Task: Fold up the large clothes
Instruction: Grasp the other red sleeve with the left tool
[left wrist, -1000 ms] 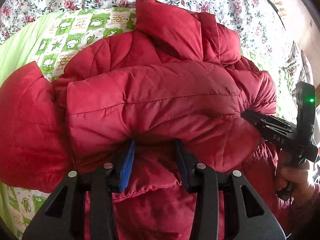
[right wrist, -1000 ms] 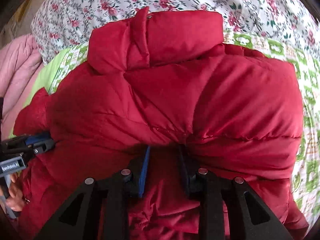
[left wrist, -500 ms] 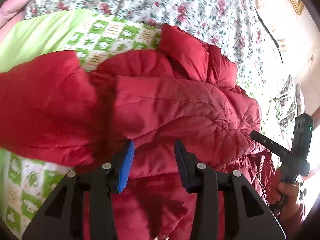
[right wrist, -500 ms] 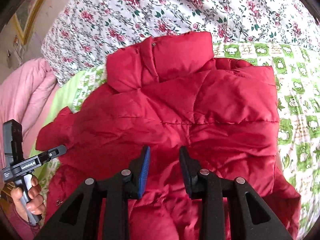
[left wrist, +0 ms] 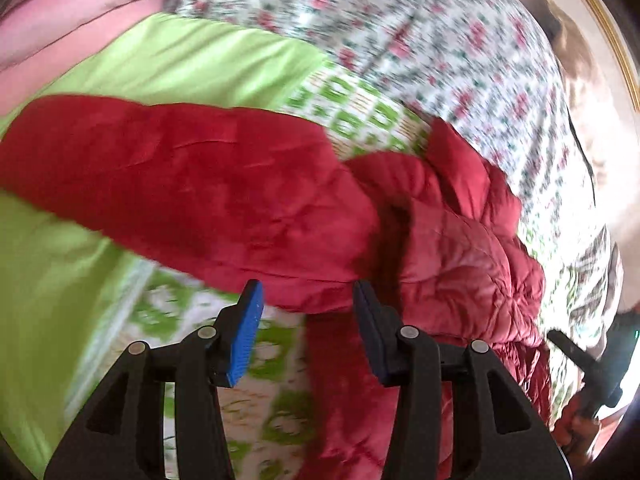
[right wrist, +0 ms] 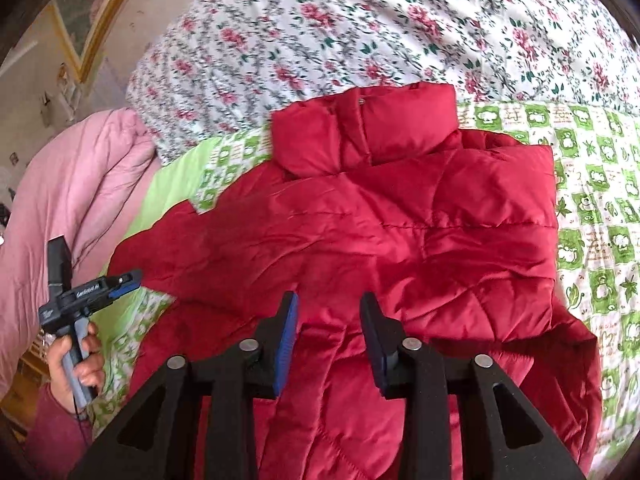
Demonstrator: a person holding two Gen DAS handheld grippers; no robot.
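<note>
A red puffer jacket lies on the bed with its collar at the far side. Its right half is folded over the body; its left sleeve stretches out to the left. My left gripper is open and empty, just short of the sleeve's near edge; it also shows in the right wrist view. My right gripper is open and empty above the jacket's lower middle; in the left wrist view it is at the right edge.
The jacket rests on a green and white patterned sheet. A floral quilt lies behind the collar. A pink duvet is bunched at the left. A plain green cover lies under the sleeve.
Both grippers have let go of the jacket and drawn back. The left gripper swung left toward the outstretched sleeve. The jacket's folded half now lies flat.
</note>
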